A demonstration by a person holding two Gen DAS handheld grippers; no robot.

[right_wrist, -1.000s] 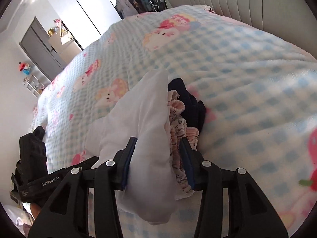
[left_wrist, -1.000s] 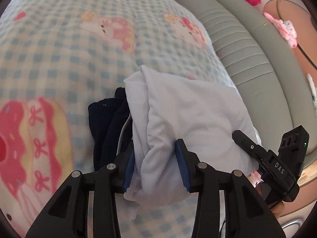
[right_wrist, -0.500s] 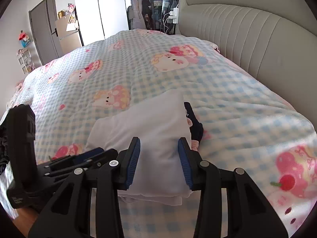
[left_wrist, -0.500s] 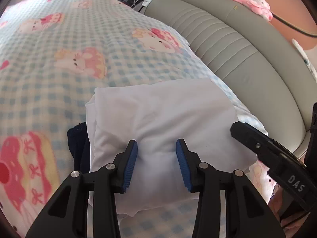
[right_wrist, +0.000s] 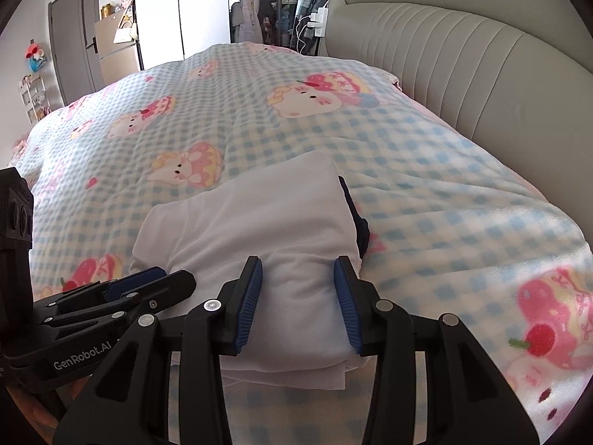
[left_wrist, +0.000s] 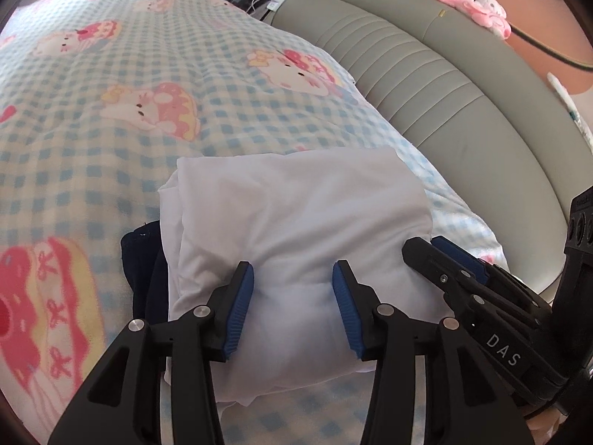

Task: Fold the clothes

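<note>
A folded white garment lies flat on the checked blanket, on top of a dark navy garment that peeks out on one side; the white one also shows in the right wrist view, with the navy edge beside it. My left gripper has its blue pads pressed into a bunched fold at the white garment's near edge. My right gripper pinches a fold of the same garment at its near edge. Each gripper shows in the other's view: the right and the left.
The bed is covered by a blue-checked cartoon blanket. A grey padded headboard runs along the right. Wardrobe doors and a fridge stand beyond the bed's far end. Plush toys sit behind the headboard.
Both grippers have lowered the white garment from a raised, hanging bundle onto the pile; it now lies flat and spread, covering the navy and patterned clothes.
</note>
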